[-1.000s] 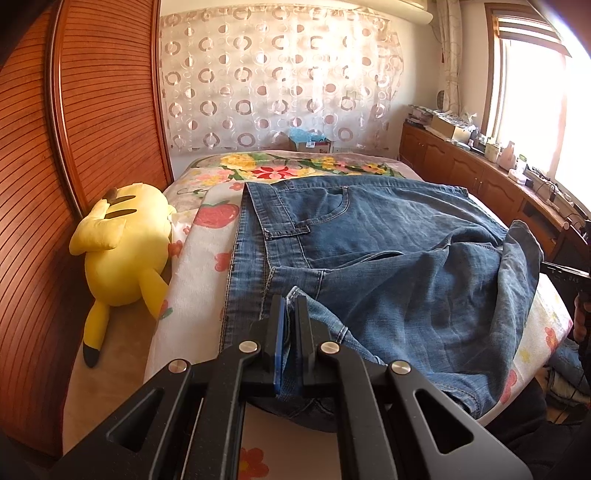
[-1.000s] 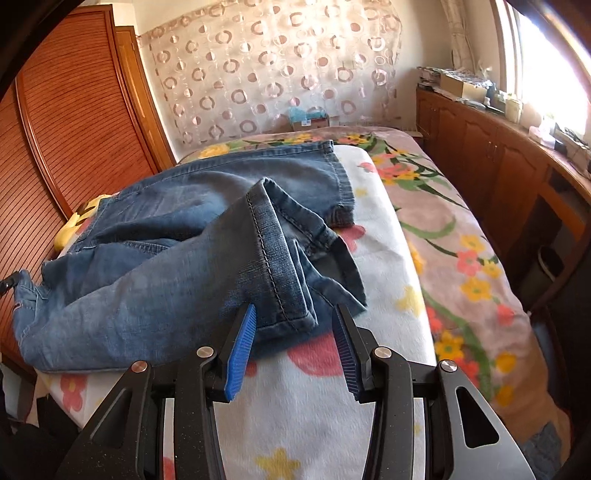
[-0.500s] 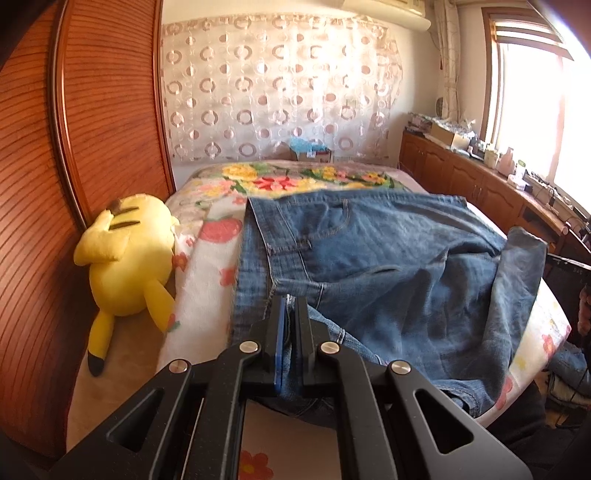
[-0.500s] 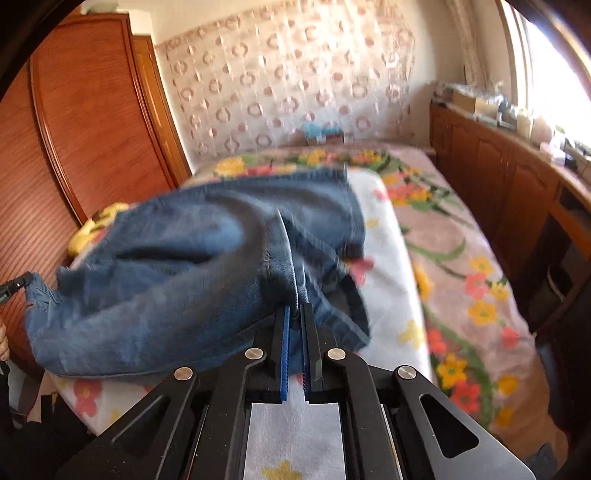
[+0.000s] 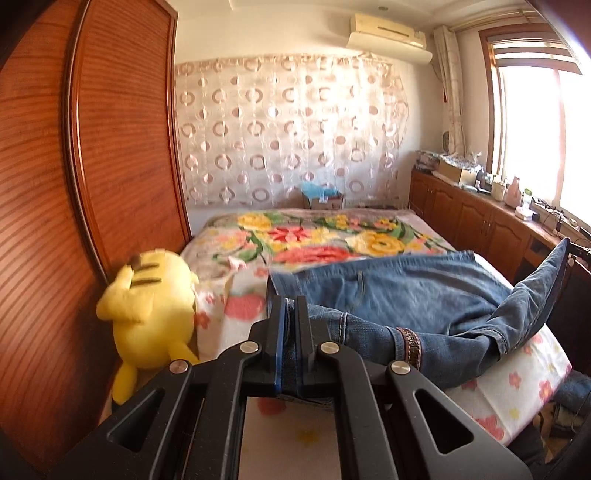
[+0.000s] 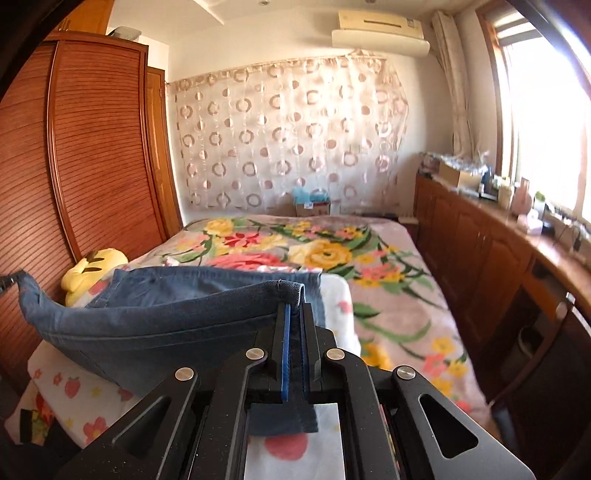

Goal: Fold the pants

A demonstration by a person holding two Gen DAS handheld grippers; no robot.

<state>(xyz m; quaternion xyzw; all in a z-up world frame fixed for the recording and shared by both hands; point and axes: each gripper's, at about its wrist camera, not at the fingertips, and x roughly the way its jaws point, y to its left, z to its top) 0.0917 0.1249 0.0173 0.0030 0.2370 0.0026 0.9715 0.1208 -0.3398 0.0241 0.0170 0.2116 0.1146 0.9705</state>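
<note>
Right wrist: pants (image 6: 155,317) clamped in hand-held gripper (image 6: 294,317).

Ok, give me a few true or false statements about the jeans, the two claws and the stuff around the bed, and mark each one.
1. Both claws are clamped on the jeans. True: the left claw and the right claw each pinch denim.
2. The jeans lie completely flat on the bed. False: the gripped near edge is held up off the bedding.
3. A yellow plush toy sits beside the wooden wardrobe. True.
4. The plush toy rests on top of the jeans. False: it is off to the side of them, by the wardrobe.
5. An air conditioner is mounted above the curtain. True.
</note>
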